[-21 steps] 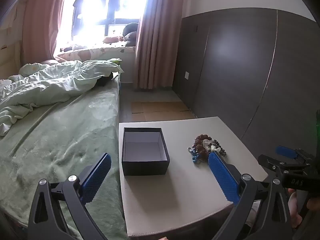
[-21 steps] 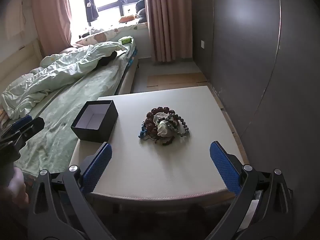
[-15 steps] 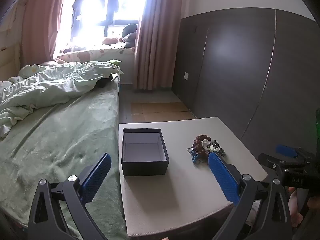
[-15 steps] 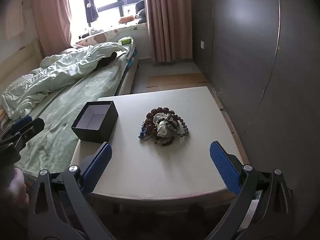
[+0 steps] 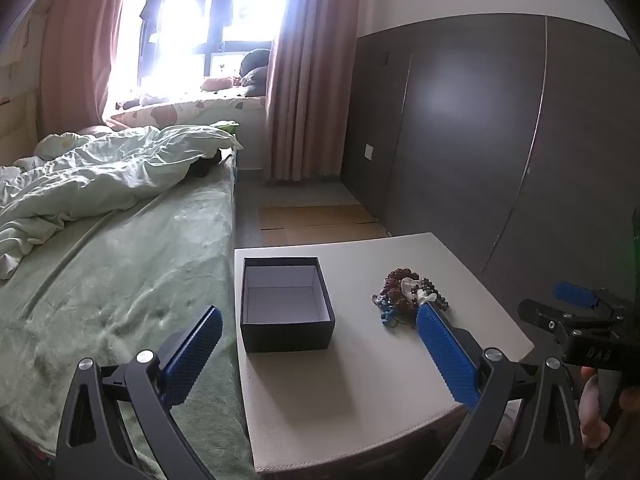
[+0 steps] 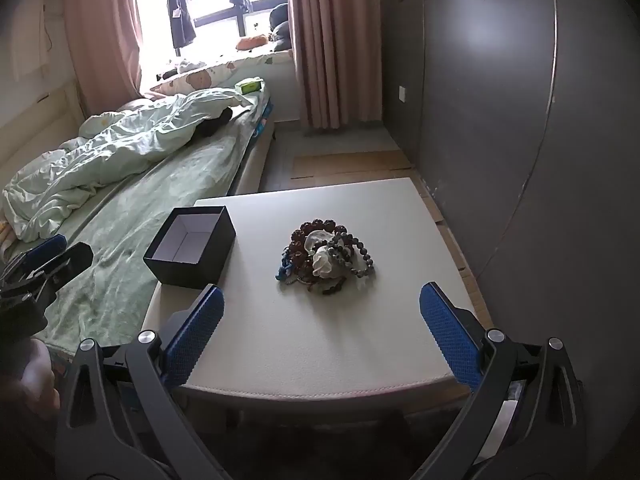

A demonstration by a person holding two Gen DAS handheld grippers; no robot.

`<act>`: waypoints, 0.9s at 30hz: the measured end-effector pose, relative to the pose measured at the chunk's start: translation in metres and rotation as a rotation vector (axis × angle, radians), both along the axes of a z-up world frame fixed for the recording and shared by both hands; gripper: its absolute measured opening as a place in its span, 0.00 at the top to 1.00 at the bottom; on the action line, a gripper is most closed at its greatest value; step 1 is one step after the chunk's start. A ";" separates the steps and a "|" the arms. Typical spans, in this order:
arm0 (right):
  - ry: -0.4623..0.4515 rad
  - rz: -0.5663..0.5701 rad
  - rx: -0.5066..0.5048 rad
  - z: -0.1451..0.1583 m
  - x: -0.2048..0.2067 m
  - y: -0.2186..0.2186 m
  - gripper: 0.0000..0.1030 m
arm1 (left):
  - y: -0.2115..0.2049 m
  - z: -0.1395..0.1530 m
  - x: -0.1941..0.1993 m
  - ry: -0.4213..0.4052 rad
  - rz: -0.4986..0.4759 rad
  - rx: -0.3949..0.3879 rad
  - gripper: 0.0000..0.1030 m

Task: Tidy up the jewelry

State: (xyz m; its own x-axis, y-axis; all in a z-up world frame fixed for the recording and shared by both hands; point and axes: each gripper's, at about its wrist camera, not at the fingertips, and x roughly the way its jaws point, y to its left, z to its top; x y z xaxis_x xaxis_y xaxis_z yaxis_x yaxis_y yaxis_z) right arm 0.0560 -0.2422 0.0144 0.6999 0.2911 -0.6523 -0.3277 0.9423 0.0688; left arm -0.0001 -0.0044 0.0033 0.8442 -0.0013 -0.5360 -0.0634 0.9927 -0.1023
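Each gripper has black angular arms, silver screws, and blue, finely textured finger pads.

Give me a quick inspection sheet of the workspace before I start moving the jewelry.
Surface: pale table, flat, against the bed's edge.
Job's things: tangled jewelry pile of bead strands, mid-table; open black box with nothing in it, at the table's bed-side edge, apart from the pile.
Clutter: nothing seen on the table.
Grippers: left tool open, holding nothing, before the box; right tool open, holding nothing, short of the pile.
Cables: nothing seen.
Surroundings: bed with crumpled duvet, dark wardrobe wall, pink curtains, bright window.
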 end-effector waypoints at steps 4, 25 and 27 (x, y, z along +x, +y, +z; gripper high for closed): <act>-0.006 -0.005 -0.001 0.006 -0.005 -0.001 0.05 | 0.001 -0.001 0.000 -0.003 -0.003 -0.001 0.08; -0.014 -0.014 -0.008 0.007 -0.004 -0.004 0.05 | -0.004 -0.001 0.001 -0.008 -0.011 0.010 0.08; -0.014 -0.014 -0.008 0.007 -0.005 -0.003 0.05 | -0.004 -0.001 0.000 -0.013 -0.012 0.015 0.08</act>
State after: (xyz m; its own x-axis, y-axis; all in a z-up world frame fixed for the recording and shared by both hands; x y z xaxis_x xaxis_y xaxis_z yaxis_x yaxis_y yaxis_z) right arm 0.0512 -0.2456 0.0211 0.7128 0.2760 -0.6448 -0.3155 0.9472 0.0567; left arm 0.0003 -0.0083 0.0019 0.8510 -0.0036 -0.5252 -0.0499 0.9949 -0.0877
